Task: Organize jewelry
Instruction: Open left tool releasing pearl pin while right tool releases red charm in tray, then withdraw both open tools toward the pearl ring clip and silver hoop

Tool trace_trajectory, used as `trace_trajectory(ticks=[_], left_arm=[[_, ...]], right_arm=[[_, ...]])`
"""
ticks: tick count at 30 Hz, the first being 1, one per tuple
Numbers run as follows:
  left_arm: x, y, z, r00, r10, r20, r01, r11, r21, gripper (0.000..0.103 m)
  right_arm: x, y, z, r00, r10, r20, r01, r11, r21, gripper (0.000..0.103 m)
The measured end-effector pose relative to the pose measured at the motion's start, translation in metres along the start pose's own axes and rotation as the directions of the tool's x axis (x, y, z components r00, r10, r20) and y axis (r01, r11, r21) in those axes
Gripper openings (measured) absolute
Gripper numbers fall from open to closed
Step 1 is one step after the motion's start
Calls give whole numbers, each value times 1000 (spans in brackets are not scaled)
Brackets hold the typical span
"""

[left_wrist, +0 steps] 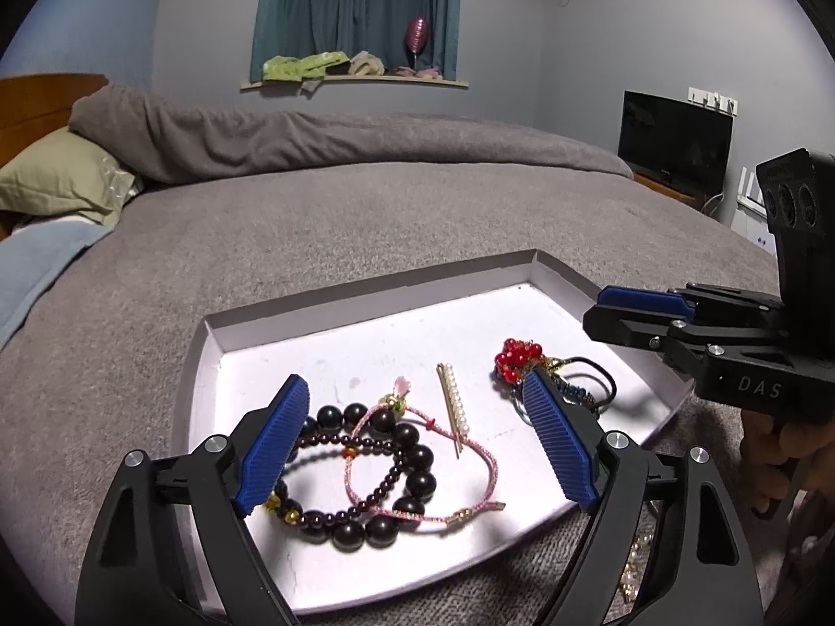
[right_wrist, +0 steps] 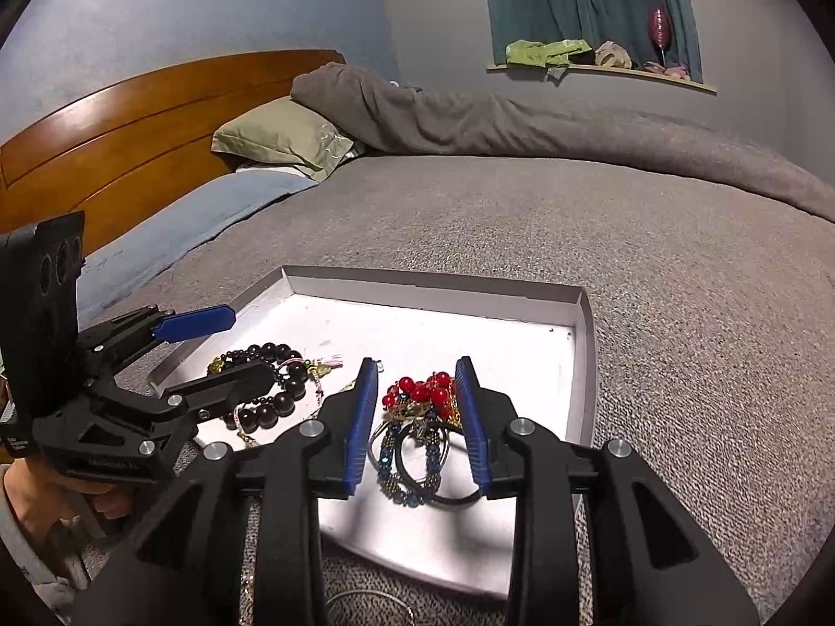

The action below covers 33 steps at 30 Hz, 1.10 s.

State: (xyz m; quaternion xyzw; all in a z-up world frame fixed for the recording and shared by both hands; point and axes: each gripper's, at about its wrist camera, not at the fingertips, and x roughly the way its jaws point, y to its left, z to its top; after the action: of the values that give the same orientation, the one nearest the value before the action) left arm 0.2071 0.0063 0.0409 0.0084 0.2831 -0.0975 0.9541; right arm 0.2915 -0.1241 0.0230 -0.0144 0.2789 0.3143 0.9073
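A shallow white tray (left_wrist: 365, 313) lies on the grey bed and holds jewelry. My left gripper (left_wrist: 412, 401) is open above a black bead bracelet (left_wrist: 412, 459), a pink cord bracelet (left_wrist: 485, 464) and a pearl hair pin (left_wrist: 454, 407). A red bead cluster (left_wrist: 516, 354) with dark hair ties (left_wrist: 595, 381) lies to the right. My right gripper (right_wrist: 420, 370) is open, its pads either side of the red bead cluster (right_wrist: 422, 391), with blue bead bracelets (right_wrist: 391, 464) and a hair tie just below. The right gripper shows at the tray's right edge in the left wrist view (left_wrist: 642, 313).
The grey bedspread (left_wrist: 365, 208) surrounds the tray. A green pillow (left_wrist: 62, 177) and wooden headboard (right_wrist: 130, 141) lie at the far left. More jewelry lies on the bed before the tray's near edge: a pearl chain (left_wrist: 634, 568) and a thin ring (right_wrist: 365, 600). A television (left_wrist: 673, 135) stands far right.
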Motion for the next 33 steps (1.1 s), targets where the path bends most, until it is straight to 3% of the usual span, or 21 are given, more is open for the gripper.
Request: trace_trajectory(ticks=[12, 25, 33], left_arm=[[-23, -1, -16, 1000, 0, 17, -1, 1000, 20, 90], [-43, -3, -33, 1000, -3, 17, 3, 999, 43, 90], [-57, -21, -49, 999, -49, 19, 47, 994, 98, 90]], right_arm=[[-20, 7, -13, 1000, -13, 12, 13, 1000, -18, 43], [-49, 10, -36, 1000, -29, 10, 29, 999, -26, 43], [-62, 5, -51, 999, -46, -6, 46, 999, -21, 43]])
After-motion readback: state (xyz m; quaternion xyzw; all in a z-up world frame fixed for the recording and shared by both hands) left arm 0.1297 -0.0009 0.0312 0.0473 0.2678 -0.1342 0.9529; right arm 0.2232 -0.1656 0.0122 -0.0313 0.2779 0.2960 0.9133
